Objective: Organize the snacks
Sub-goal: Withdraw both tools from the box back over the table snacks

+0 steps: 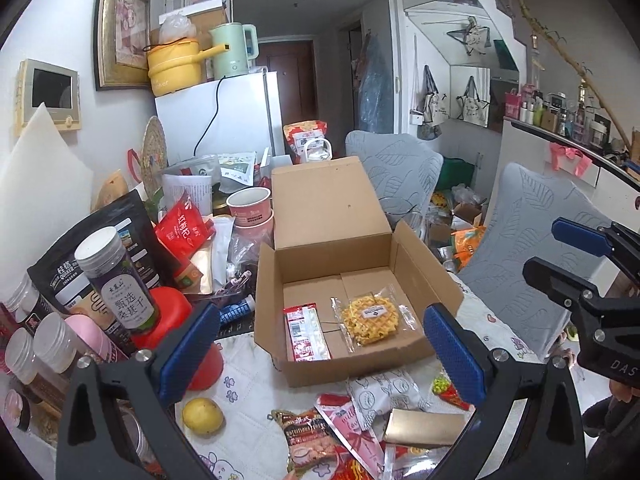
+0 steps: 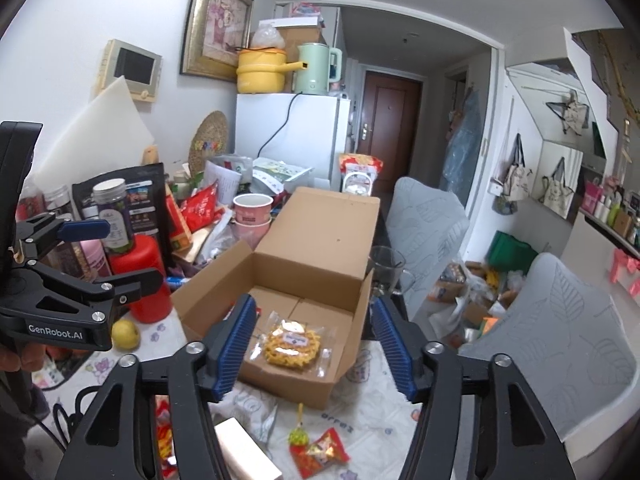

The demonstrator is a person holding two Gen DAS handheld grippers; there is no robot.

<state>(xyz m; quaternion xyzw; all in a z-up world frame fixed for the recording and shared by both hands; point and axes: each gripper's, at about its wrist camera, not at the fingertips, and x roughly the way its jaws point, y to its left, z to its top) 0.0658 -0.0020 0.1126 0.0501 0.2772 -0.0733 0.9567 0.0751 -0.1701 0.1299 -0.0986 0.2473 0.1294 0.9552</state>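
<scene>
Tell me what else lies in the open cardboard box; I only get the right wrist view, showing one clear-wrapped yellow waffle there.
Observer: A flat red-and-white sachet lies left of the waffle in the open cardboard box, apart from it.
Operator: Name a snack my fingers hide on the table.
Observer: A brown printed snack packet lies on the patterned tablecloth, nearer than the box.
Operator: Give its neighbour.
Observer: A pink packet lies right beside it.
</scene>
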